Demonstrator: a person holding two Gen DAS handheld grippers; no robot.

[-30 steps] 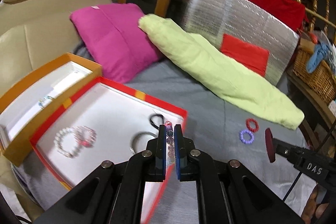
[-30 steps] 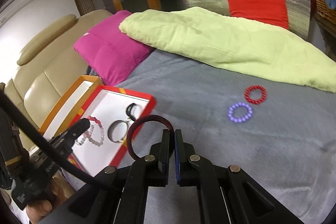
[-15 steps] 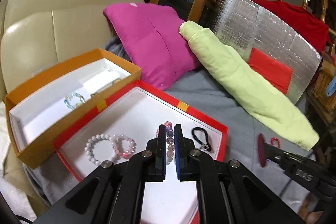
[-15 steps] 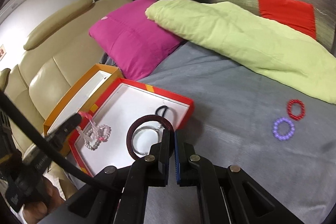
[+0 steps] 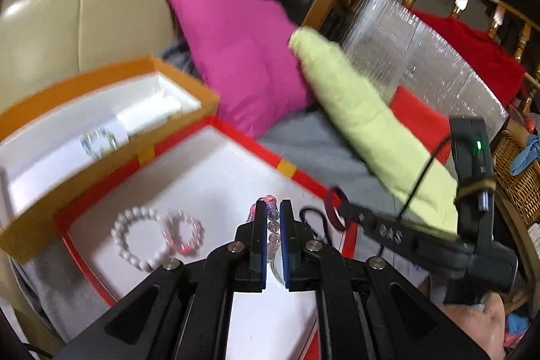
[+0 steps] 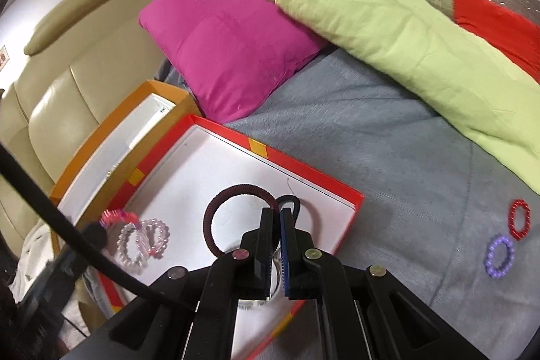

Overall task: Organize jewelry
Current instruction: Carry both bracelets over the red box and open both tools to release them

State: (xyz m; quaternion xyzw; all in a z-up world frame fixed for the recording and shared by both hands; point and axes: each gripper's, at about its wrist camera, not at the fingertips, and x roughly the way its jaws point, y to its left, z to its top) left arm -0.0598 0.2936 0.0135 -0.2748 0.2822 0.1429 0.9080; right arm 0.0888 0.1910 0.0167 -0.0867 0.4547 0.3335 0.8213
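My left gripper [image 5: 270, 208] is shut on a pink and purple beaded bracelet [image 5: 272, 218], held above the red box [image 5: 243, 137]. My right gripper [image 6: 279, 211] is shut on a dark maroon hair tie [image 6: 229, 194], also above the red box [image 6: 303, 164]. In the box lie a white pearl bracelet [image 5: 135, 238], a pink bead bracelet [image 5: 185, 235] and a black loop [image 5: 314, 218]. The right gripper shows in the left wrist view [image 5: 337, 208]. A red bead ring [image 6: 519, 219] and a purple bead ring [image 6: 500, 256] lie on the grey bed cover at right.
An orange box [image 5: 101, 80] holding a clear bead bracelet [image 5: 98, 142] stands left of the red box. A magenta pillow [image 6: 229, 32], a lime green blanket [image 6: 405, 32] and a silver foil panel [image 5: 432, 56] lie behind. A beige sofa [image 6: 67, 90] is at left.
Both grippers have moved left and forward over the red box, each keeping its item. The right gripper now sits closer to the left one.
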